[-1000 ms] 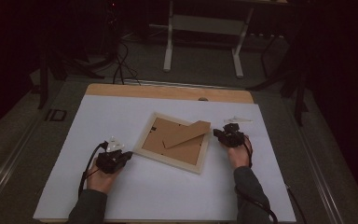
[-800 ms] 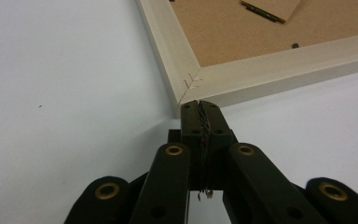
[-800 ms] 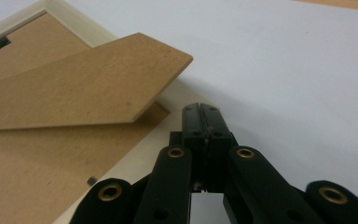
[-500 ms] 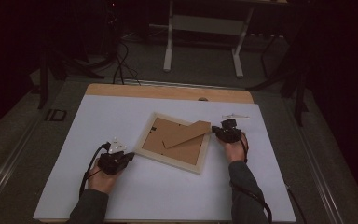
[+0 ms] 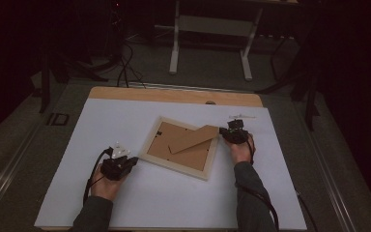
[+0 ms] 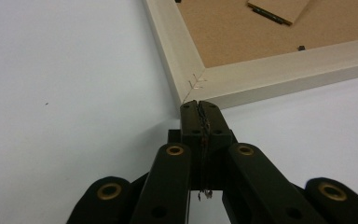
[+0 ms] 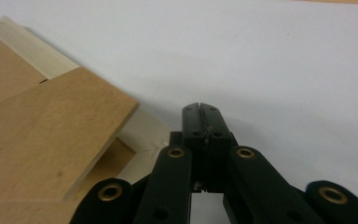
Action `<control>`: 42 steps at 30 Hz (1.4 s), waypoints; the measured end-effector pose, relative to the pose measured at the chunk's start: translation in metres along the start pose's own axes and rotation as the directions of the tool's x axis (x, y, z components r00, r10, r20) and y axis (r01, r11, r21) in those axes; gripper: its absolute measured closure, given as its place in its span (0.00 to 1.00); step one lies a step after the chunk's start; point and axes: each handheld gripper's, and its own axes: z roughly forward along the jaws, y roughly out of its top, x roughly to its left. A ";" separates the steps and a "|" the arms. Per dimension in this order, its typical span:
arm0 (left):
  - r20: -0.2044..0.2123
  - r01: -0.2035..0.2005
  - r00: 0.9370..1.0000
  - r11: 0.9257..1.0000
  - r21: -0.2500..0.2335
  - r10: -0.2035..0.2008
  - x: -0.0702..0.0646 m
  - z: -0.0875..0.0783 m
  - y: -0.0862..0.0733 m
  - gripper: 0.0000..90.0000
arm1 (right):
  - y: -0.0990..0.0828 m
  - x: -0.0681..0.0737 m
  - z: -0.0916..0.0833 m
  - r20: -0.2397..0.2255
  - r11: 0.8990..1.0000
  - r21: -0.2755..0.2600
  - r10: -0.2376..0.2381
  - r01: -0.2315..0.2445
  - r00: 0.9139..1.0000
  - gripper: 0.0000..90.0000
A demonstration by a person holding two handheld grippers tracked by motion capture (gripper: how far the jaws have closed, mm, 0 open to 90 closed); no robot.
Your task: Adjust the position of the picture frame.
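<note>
High view: looking down on a white table top (image 5: 174, 203) with a picture frame (image 5: 179, 166) lying face down near the centre of the picture, turned a little askew. Showing its brown backing board (image 5: 193, 155), with the stand flap (image 5: 195, 139) lifted and reaching toward the frame's upper right corner. Holding the left gripper (image 5: 133, 160) at lower left, just beside the frame's left corner, and the right gripper (image 5: 223, 133) at right of centre, at the frame's right corner. Probably bracing the frame from two opposite corners, so that it is not sliding on the smooth top.

Left gripper view: looking along the left gripper (image 6: 199, 104), both jaws pressed together with nothing between them. Pointing the tips at the mitred corner of the pale wooden frame (image 6: 242, 81), in the middle of the picture, very close or touching; cannot tell which. Seeming to be used as a closed pushing point rather than for grasping.

Right gripper view: looking along the right gripper (image 7: 200, 107), again with jaws closed and empty. Resting beside the stand flap (image 7: 56, 135), which is filling the left side of the picture above the frame's rim (image 7: 28, 46). Tips lying over the white top, just past the frame corner.
</note>
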 end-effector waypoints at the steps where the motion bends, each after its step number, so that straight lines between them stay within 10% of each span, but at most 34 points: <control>1: -0.007 0.001 1.000 1.000 0.002 -0.001 0.000 0.000 0.000 1.00 | 0.000 0.000 0.001 0.002 1.000 -0.001 0.005 -0.005 1.000 1.00; 42: -0.020 -0.031 0.999 0.995 0.096 0.033 -0.007 0.020 0.010 1.00 | 0.000 0.010 -0.004 -0.024 0.995 0.100 0.015 -0.013 1.000 1.00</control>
